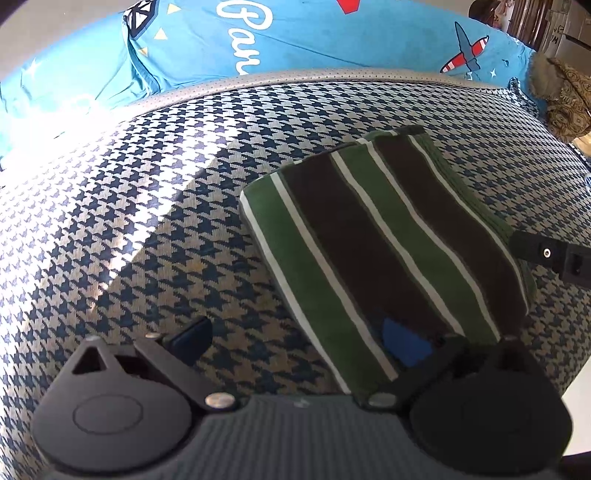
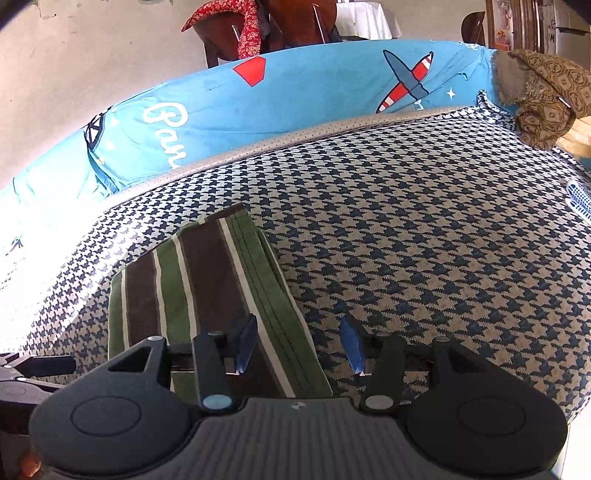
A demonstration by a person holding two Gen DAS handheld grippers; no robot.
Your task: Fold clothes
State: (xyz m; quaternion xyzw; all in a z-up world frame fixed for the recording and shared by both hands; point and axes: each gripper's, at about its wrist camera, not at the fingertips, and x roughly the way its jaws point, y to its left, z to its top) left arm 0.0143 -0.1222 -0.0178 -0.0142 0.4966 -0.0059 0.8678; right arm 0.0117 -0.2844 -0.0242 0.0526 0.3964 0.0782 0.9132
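A green and brown striped cloth (image 1: 384,243) with thin white lines lies folded into a compact rectangle on a houndstooth cushion (image 1: 147,206). My left gripper (image 1: 299,339) stands open over the cloth's near left corner, its right blue pad (image 1: 404,345) resting above the fabric and its left pad (image 1: 192,334) over the cushion. In the right wrist view the same cloth (image 2: 207,295) sits at lower left. My right gripper (image 2: 299,345) is open across the cloth's near right edge, nothing pinched between its pads. Part of the right gripper (image 1: 554,256) shows at the left view's right edge.
A blue pillow (image 2: 258,99) with a printed aeroplane and white lettering lies along the cushion's (image 2: 424,240) far side. A brown patterned cloth (image 2: 543,99) is bunched at the far right. Wooden chairs with a red cloth (image 2: 243,26) stand beyond. The left gripper's body (image 2: 22,373) shows at lower left.
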